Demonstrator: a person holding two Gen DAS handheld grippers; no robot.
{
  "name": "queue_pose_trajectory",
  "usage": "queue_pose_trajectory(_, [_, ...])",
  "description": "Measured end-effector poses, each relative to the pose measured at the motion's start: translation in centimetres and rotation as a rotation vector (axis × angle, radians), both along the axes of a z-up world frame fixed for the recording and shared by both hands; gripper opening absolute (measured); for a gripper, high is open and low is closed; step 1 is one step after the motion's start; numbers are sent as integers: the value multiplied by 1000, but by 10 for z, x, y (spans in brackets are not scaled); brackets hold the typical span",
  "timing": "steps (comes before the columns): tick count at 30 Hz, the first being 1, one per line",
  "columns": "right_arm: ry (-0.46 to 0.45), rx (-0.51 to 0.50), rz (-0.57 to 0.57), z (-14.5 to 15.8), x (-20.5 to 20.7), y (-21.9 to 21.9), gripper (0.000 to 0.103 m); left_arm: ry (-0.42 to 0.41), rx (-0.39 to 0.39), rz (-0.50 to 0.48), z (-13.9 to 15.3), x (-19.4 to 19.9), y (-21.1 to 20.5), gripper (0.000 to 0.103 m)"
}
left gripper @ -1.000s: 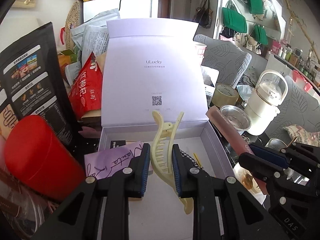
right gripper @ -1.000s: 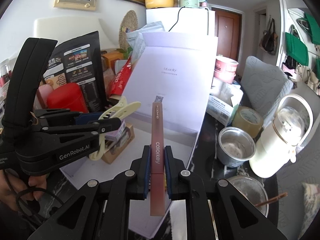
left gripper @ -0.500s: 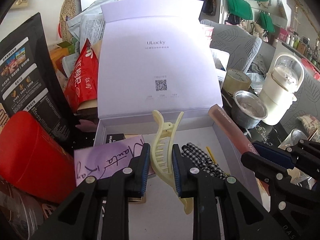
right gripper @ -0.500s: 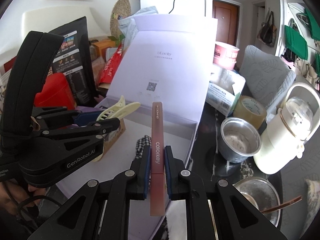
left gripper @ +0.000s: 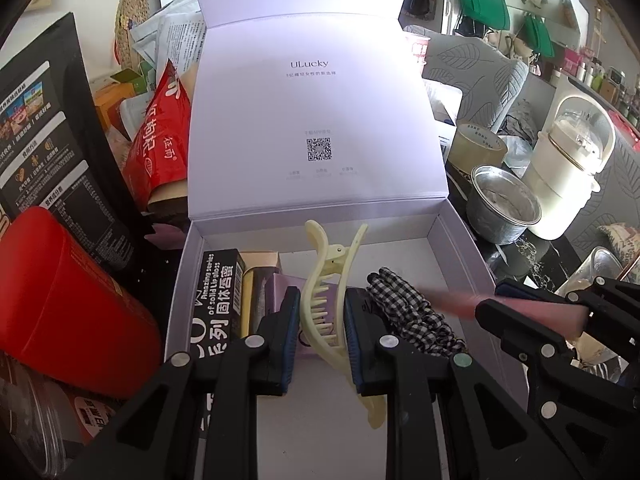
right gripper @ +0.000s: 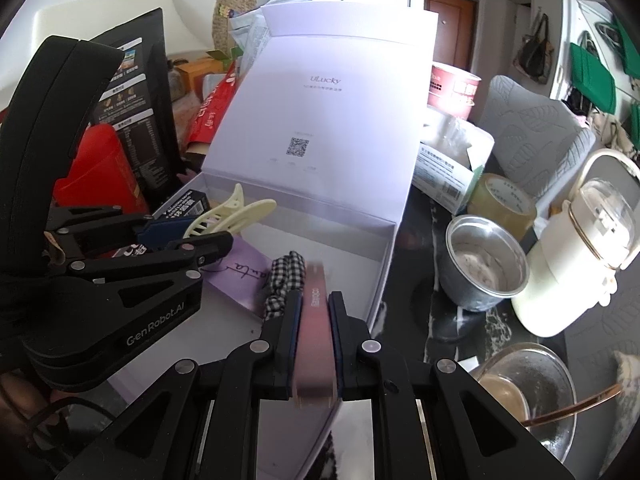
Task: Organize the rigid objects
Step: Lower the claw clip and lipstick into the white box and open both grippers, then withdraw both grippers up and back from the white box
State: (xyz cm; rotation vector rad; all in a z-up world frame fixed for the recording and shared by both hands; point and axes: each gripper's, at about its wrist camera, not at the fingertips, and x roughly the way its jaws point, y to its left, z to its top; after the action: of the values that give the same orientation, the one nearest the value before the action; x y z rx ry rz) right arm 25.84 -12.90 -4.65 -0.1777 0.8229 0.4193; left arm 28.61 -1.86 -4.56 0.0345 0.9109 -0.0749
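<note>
An open white gift box (left gripper: 460, 256) (right gripper: 382, 264) stands with its lid raised. My left gripper (left gripper: 322, 312) is shut on a pale yellow hair claw (left gripper: 326, 280), held just above the box floor; the claw (right gripper: 230, 216) also shows at the left of the right wrist view. My right gripper (right gripper: 314, 312) is shut on a pink lip gloss box (right gripper: 314, 344), blurred, low over the box's right side, and seen as a pink streak (left gripper: 456, 304) from the left. Inside lie a black lip gloss carton (left gripper: 218, 292), a purple card (right gripper: 240, 272) and a checkered scrunchie (left gripper: 408, 312).
A red canister (left gripper: 68, 304) and black snack bag (left gripper: 44, 140) crowd the box's left. On the right stand a steel cup (right gripper: 484, 268), tape roll (right gripper: 504, 204), white kettle (right gripper: 584, 256) and a glass bowl with a spoon (right gripper: 528, 392). A hand (right gripper: 16, 400) holds the left gripper.
Both grippers sank toward the box floor and tipped further down, each still holding its item. The pink box is now lower in the gift box and blurred.
</note>
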Motion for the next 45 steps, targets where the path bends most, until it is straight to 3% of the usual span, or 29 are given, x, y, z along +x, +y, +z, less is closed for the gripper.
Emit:
queue_pose_trajectory(5, [-7, -1, -11, 4, -1, -3, 15, 36, -4, 24, -1, 1, 3, 22])
queue_pose_trajectory(26, [-65, 10, -30, 40, -29, -16, 20, -20, 30, 83, 34, -29, 12, 24])
queue_pose_trajectory(27, [-66, 9, -31, 41, -30, -16, 20, -20, 32, 87, 35, -31, 12, 28])
queue_pose_trajectory(28, [-68, 9, -34, 42, -32, -17, 20, -21, 34, 88, 36, -32, 12, 46])
queue_pose_trajectory(29, [-69, 10, -35, 43, -33, -17, 20, -24, 34, 89, 37, -33, 12, 76])
queue_pose_trajectory(31, [-72, 12, -36, 45, -36, -18, 20, -49, 39, 100, 41, -39, 13, 96])
queue_pose_trajectory(40, [-96, 22, -30, 60, -48, -16, 20, -103, 52, 109, 70, -62, 20, 96])
queue_pose_trajectory(45, [-120, 42, -13, 75, -64, -12, 35, -141, 60, 118, 90, -80, 23, 96])
